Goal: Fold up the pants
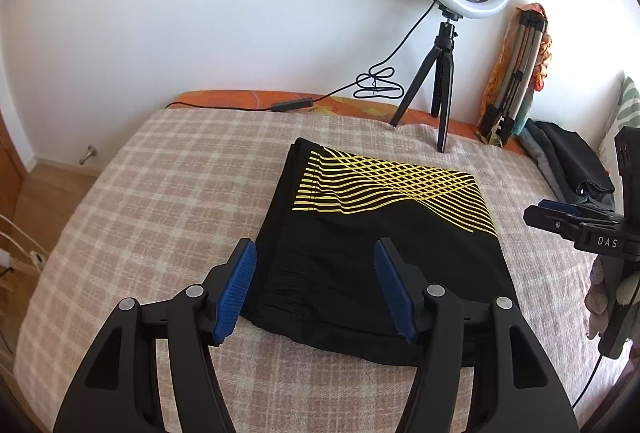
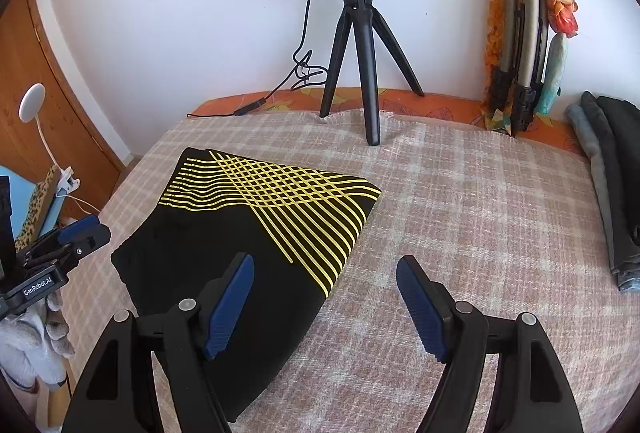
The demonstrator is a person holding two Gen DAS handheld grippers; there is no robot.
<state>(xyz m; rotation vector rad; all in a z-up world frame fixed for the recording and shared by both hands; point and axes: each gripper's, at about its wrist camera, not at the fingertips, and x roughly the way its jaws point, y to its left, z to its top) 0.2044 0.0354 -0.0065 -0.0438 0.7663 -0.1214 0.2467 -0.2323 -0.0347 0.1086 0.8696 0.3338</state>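
Note:
Black pants [image 1: 376, 233] with a yellow line pattern lie folded into a compact rectangle on the checked blanket [image 1: 160, 193]. My left gripper [image 1: 314, 263] is open and empty, held above the near left part of the pants. My right gripper [image 2: 324, 277] is open and empty, above the near right edge of the pants [image 2: 240, 233]. The right gripper also shows at the right edge of the left wrist view [image 1: 560, 217]. The left gripper shows at the left edge of the right wrist view [image 2: 76, 233]. Neither gripper touches the cloth.
A ring light on a black tripod [image 1: 440, 73] stands at the far edge of the bed, its cable [image 1: 376, 85] trailing left. Folded dark clothes [image 2: 612, 185] lie stacked at the right. A folded stand [image 2: 520, 33] leans on the wall. A wooden door [image 2: 36, 73] is at left.

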